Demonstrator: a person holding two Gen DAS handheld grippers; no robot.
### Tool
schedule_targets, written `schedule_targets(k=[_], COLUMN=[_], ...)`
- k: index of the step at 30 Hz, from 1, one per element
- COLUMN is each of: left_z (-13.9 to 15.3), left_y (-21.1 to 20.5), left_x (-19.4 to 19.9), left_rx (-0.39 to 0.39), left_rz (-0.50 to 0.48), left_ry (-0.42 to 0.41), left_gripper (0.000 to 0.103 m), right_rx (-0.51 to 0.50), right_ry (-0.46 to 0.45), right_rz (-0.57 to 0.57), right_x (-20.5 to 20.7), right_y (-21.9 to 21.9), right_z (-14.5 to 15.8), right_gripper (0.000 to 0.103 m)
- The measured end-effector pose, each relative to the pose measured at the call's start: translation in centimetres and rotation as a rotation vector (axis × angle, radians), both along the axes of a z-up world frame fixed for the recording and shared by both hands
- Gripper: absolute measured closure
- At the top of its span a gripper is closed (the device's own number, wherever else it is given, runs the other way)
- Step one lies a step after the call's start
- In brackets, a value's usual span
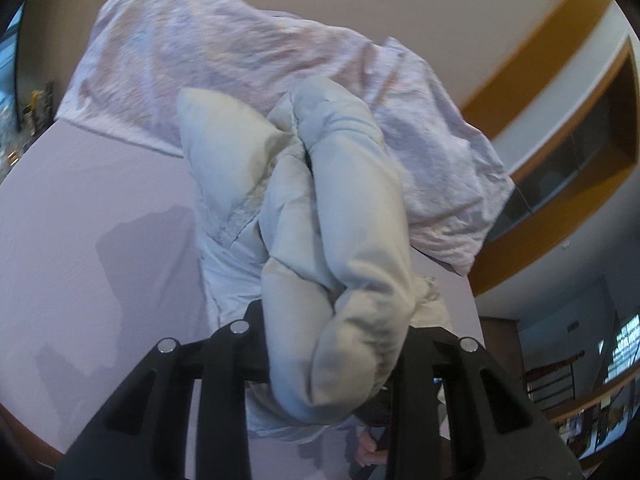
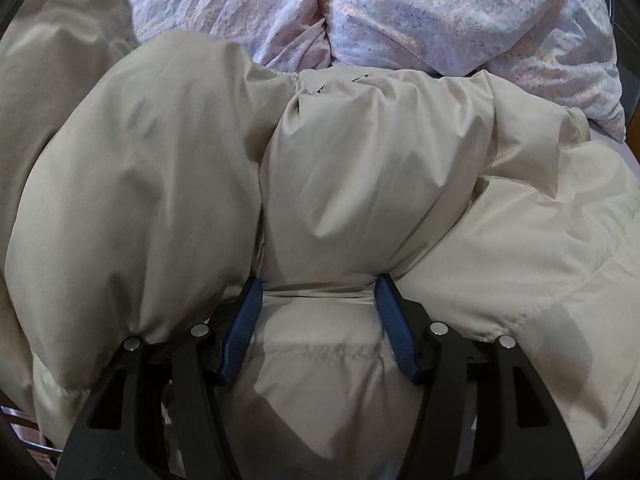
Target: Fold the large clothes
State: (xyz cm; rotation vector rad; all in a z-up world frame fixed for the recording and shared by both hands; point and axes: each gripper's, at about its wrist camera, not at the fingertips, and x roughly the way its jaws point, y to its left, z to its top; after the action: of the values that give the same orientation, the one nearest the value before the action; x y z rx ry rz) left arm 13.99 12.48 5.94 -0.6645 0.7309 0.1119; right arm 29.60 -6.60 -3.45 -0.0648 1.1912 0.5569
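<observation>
A large beige puffer jacket point(image 2: 360, 168) lies bunched on a bed. In the left wrist view a thick roll of the jacket point(image 1: 352, 240) hangs from my left gripper point(image 1: 328, 344), which is shut on it and holds it lifted above the lilac sheet point(image 1: 100, 220); the fingertips are hidden by the fabric. In the right wrist view my right gripper point(image 2: 318, 284) has its blue pads point(image 2: 244, 320) apart, pressed into a quilted panel of the jacket that bulges between them.
A crumpled floral lilac duvet point(image 1: 240, 64) lies at the far side of the bed and shows in the right wrist view point(image 2: 400, 12). A wooden headboard and shelf point(image 1: 560, 128) stand to the right. Room furniture shows at lower right.
</observation>
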Motion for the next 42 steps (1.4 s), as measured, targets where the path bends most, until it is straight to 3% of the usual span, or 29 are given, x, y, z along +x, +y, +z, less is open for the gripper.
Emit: schedule_targets(k=[5,16,29,42], left_z=[0.9,1.5,-0.6,-4.9], left_y=[-3.3,-11.8,-21.1,-26.9], left_x=[1.1,3.9,8.2,12.6], left_rx=[0.009,0.037,0.057,0.053], left_rz=[-0.053,-0.192,-0.333,-0.446], left_ry=[-0.029,-0.044,0.021,0.141], left_gripper=[0.074,0.073,0.072,0.067], right_rx=[0.036,0.107,0.090,0.078], right_ry=[0.028,-0.021,-0.019,-0.020], right_rz=[-0.008,-0.104,-0.239,-0.361], right_x=[0.1,-1.3,-1.6,-2.4], right_y=[-2.3,-11.8,-19.5,-24.7], right_z=[1.2,4.9,4.7,4.5], right_gripper=[0.043,0.043,0.042,0.042])
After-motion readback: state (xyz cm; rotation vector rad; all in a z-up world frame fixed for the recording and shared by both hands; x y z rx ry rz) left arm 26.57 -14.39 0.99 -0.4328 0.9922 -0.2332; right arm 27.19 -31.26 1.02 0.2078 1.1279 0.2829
